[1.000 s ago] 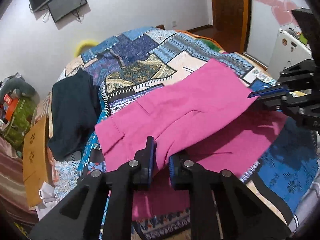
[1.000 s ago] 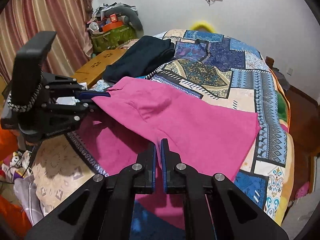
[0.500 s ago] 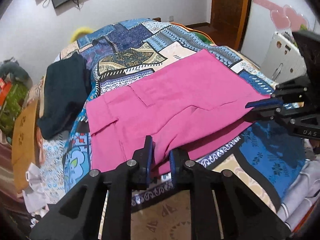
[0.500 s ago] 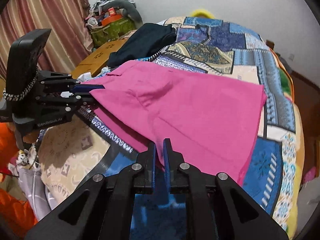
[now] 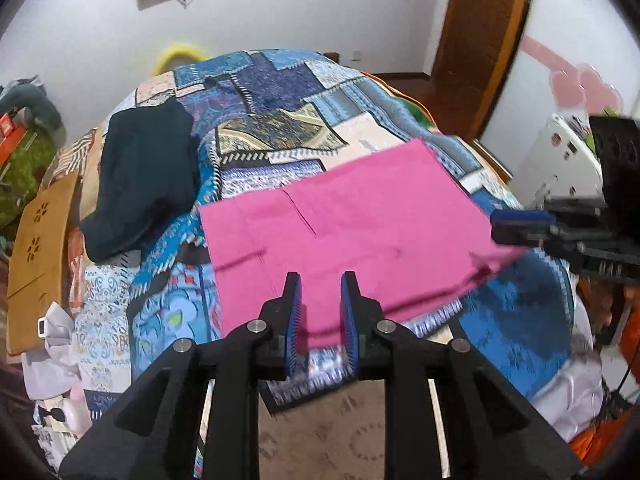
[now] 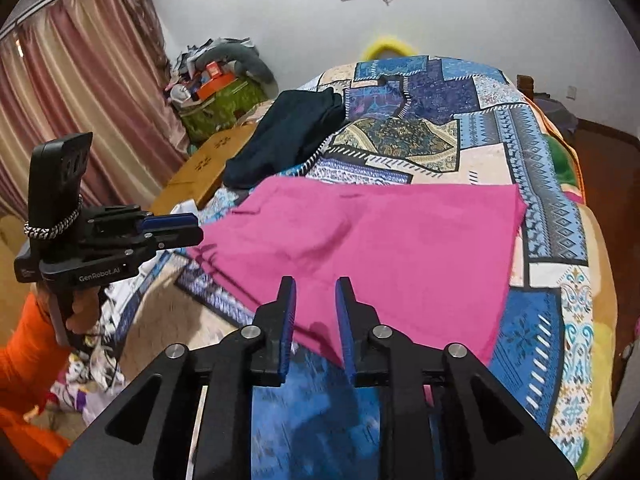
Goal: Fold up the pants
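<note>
The pink pants [image 5: 360,232] [image 6: 380,240] lie folded over and flat on the patchwork quilt [image 5: 280,100] [image 6: 460,92]. In the left wrist view my left gripper [image 5: 322,284] hovers over their near edge. Its jaws are opening, and the cloth lies below the blue pads untouched. My right gripper [image 6: 316,286] is also opening over the pants' near corner, its pads clear of the fabric. Each gripper shows in the other's view: the right gripper [image 5: 520,224] beside the pants' right corner, the left gripper [image 6: 176,226] beside their left corner.
A dark folded garment [image 5: 144,176] [image 6: 288,136] lies on the quilt beyond the pants. A wooden board [image 5: 40,240] [image 6: 200,172] flanks the bed, with curtains [image 6: 80,100] behind and clutter on the floor. A white appliance [image 5: 560,160] and a door [image 5: 480,40] stand on the other side.
Both grippers have let go of the pants' edge and their jaws have parted. The folded layer has dropped flat onto the quilt. The left gripper has drawn back and upward.
</note>
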Demonstrator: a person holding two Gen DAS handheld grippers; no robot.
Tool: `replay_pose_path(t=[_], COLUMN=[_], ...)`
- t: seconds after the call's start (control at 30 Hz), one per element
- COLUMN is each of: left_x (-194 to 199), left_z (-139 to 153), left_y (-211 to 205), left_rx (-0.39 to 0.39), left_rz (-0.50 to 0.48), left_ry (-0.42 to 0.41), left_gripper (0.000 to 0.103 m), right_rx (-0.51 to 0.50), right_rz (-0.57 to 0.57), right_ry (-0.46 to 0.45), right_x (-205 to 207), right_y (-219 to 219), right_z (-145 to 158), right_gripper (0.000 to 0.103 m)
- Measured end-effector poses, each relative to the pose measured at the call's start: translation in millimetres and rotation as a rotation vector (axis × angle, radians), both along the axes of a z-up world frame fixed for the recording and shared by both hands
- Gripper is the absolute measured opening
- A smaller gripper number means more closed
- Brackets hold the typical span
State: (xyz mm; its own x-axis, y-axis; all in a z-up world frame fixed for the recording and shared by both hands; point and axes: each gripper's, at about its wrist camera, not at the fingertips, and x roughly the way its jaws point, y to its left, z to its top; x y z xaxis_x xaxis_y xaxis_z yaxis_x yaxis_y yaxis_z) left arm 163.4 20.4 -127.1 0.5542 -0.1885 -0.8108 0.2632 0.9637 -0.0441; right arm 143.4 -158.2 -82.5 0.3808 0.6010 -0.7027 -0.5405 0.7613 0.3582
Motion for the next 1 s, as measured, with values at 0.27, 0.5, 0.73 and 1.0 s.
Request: replay_pose_path(t=[0.27, 0.5, 0.73, 1.0], left_x=[37.8, 26.6, 7.1, -3.5], left_z=[-22.9, -50.3, -47.0, -48.0], left_y=[7.9, 18.3, 23.5, 35.4], left_rx=[-0.083, -0.07, 0.036, -0.018], left_rz=[0.049, 0.046, 0.064, 0.095], left_ry=[0.104, 0.131, 0.083, 0.063], left_gripper=[0.023, 0.024, 0.034, 0.038], right_rx=[-0.008, -0.056, -0.11, -0.163], right_rz=[-0.023, -0.007, -0.082, -0.187], right_ry=[0.07, 0.141, 0.14, 0.137], right_x=[19.7, 15.0, 6.2, -6.0], right_y=[27.3, 15.2, -23.3, -63.0], right_z=[-23.9, -58.0, -60.1, -61.0], right_gripper=[0.033, 0.037, 0.038, 0.038])
